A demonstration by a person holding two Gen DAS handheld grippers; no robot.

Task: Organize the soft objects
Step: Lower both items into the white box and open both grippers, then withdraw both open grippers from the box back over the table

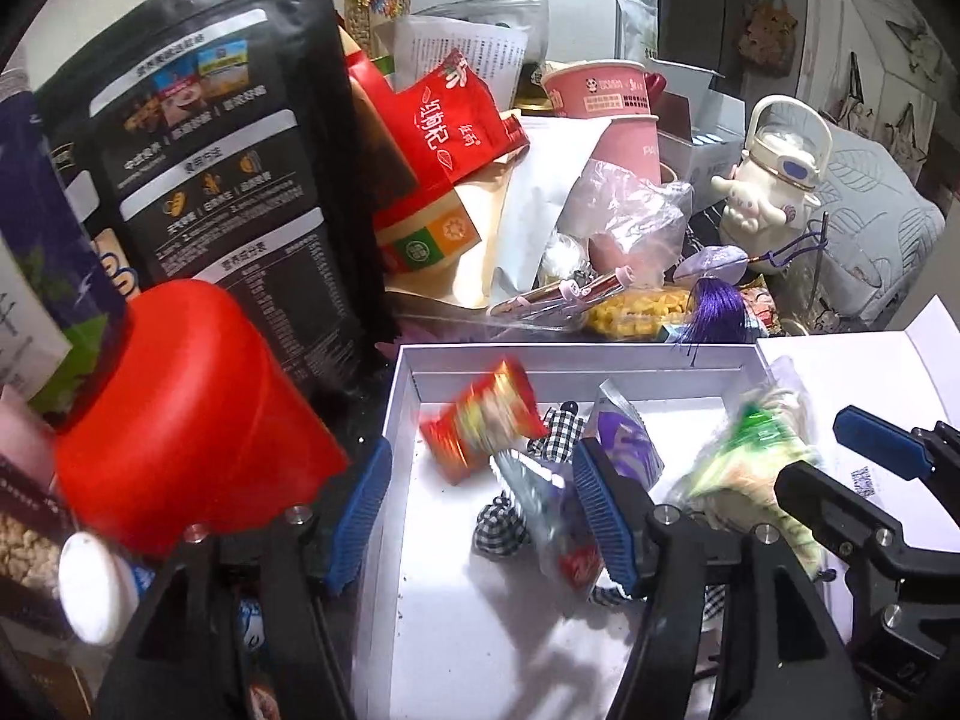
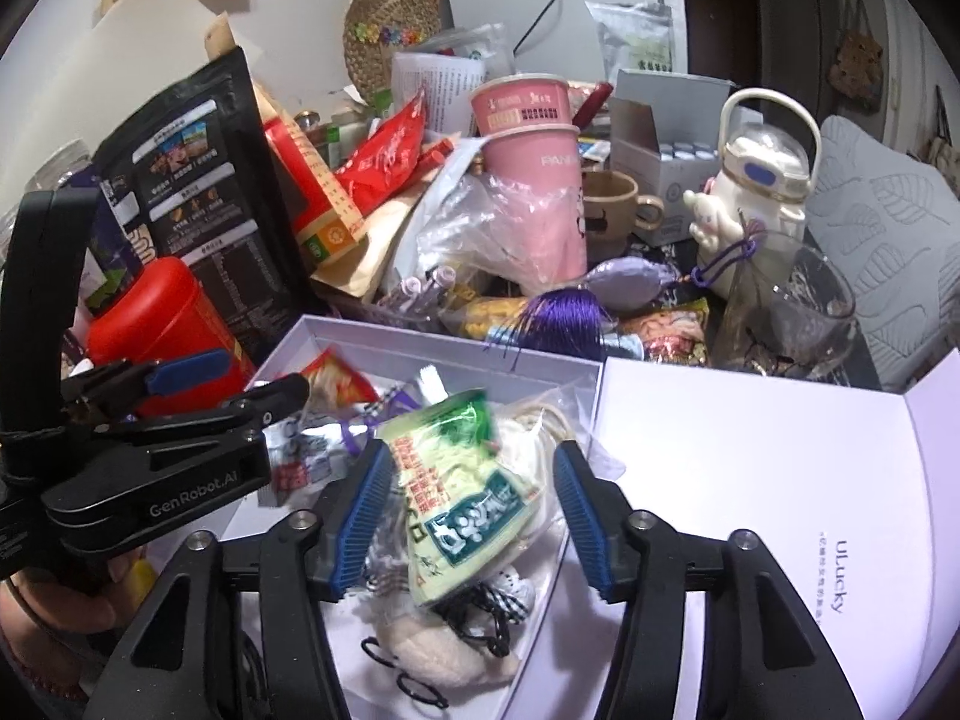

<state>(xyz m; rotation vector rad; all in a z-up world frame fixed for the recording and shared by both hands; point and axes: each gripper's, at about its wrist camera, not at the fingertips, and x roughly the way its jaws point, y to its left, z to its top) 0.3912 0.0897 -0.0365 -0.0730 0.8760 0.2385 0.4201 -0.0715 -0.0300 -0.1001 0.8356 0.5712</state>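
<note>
A white open box (image 1: 408, 420) (image 2: 558, 576) holds soft items. In the left wrist view a blurred red snack packet (image 1: 480, 429) hangs in the air over the box between my open left gripper (image 1: 480, 516) fingers, above a checked cloth piece (image 1: 501, 525) and a silver-purple packet (image 1: 624, 444). My right gripper (image 2: 471, 510) is open around a green and cream snack bag (image 2: 462, 492), also seen blurred in the left wrist view (image 1: 750, 468). A cream plush (image 2: 438, 648) and black hair ties (image 2: 420, 690) lie under it.
The white box lid (image 2: 780, 510) lies open to the right. A red tub (image 1: 192, 438), a tall black pouch (image 1: 228, 168), pink cups (image 2: 534, 138), a cream kettle (image 2: 756, 180), a glass (image 2: 792, 312) and a purple tassel (image 2: 564, 318) crowd behind the box.
</note>
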